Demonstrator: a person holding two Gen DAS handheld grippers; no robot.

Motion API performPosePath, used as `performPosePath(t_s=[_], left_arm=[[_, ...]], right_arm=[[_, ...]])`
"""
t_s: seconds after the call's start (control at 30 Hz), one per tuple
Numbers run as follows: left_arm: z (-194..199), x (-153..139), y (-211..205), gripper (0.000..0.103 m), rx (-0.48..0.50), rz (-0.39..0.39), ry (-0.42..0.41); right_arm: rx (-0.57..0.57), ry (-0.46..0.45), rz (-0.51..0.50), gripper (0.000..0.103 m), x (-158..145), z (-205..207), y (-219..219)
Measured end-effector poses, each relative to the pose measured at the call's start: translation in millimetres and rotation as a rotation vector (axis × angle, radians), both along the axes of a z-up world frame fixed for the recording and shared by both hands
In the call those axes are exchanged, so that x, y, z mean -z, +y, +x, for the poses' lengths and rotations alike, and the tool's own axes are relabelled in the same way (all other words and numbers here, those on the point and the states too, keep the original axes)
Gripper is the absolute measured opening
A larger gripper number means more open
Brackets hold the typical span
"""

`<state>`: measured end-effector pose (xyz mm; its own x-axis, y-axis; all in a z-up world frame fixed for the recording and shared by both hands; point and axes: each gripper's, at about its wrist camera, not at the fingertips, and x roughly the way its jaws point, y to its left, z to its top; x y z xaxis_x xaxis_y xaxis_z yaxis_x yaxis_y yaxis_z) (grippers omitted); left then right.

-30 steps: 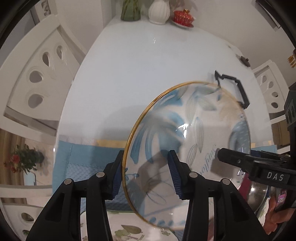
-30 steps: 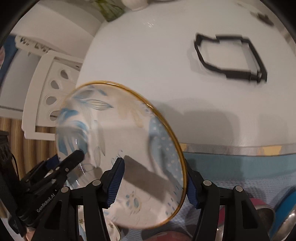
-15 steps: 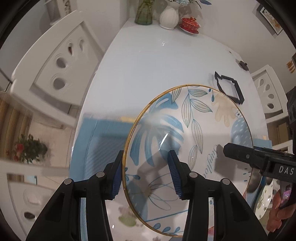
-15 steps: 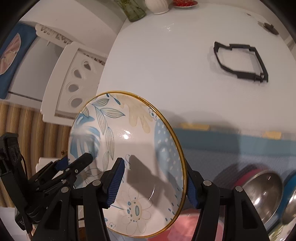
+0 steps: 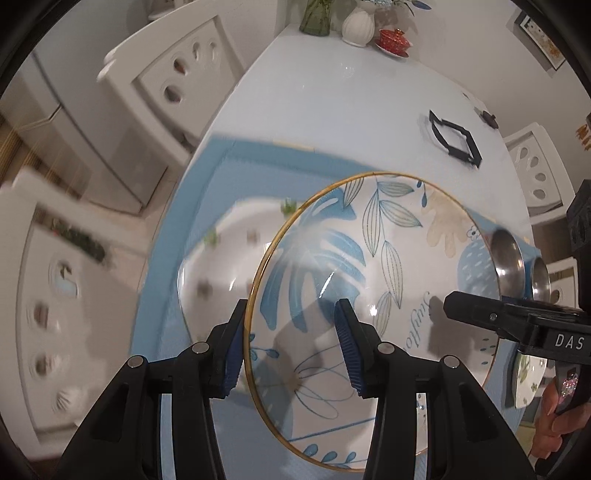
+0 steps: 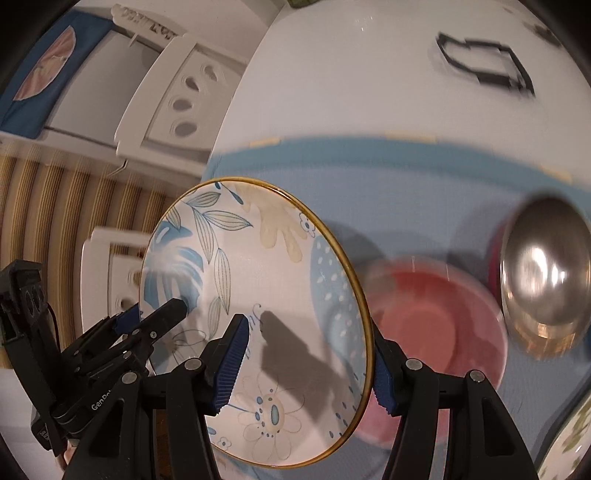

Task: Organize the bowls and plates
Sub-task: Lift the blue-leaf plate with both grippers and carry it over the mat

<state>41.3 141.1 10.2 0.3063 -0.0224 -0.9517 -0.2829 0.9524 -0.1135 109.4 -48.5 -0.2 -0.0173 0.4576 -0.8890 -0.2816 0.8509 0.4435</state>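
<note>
A white plate with blue leaves and a gold rim [image 5: 388, 266] is held in the air between both grippers. My left gripper [image 5: 291, 350] is shut on its left rim, one pad on each face. My right gripper [image 6: 306, 363] is shut on its right rim [image 6: 364, 321]; the plate also fills the right wrist view [image 6: 266, 295]. Below lie a white plate with green sprigs [image 5: 221, 258], a red bowl [image 6: 436, 328] and steel bowls [image 6: 546, 266], all on a blue mat [image 6: 406, 177].
The white table [image 5: 332, 103] carries a black frame [image 5: 456, 138], a green vase [image 5: 316, 16], a white vase [image 5: 358, 24] and a red lidded cup [image 5: 395, 38] at its far end. White chairs [image 5: 173, 74] stand around it. Another patterned plate [image 5: 528, 380] sits at the right.
Both grippers have carried the plate back toward the near edge, over the blue mat. The white sprigged plate, red bowl and steel bowls have come into view beneath it.
</note>
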Motion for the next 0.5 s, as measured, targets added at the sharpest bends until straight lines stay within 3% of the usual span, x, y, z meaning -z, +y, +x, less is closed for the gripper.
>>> performPosePath(t_s=[0.5], left_arm=[[-121, 30, -58, 0.042, -0.025, -0.053, 0.074]], right_arm=[[-0.01, 0.061, -0.01, 0.06, 26, -111, -57]])
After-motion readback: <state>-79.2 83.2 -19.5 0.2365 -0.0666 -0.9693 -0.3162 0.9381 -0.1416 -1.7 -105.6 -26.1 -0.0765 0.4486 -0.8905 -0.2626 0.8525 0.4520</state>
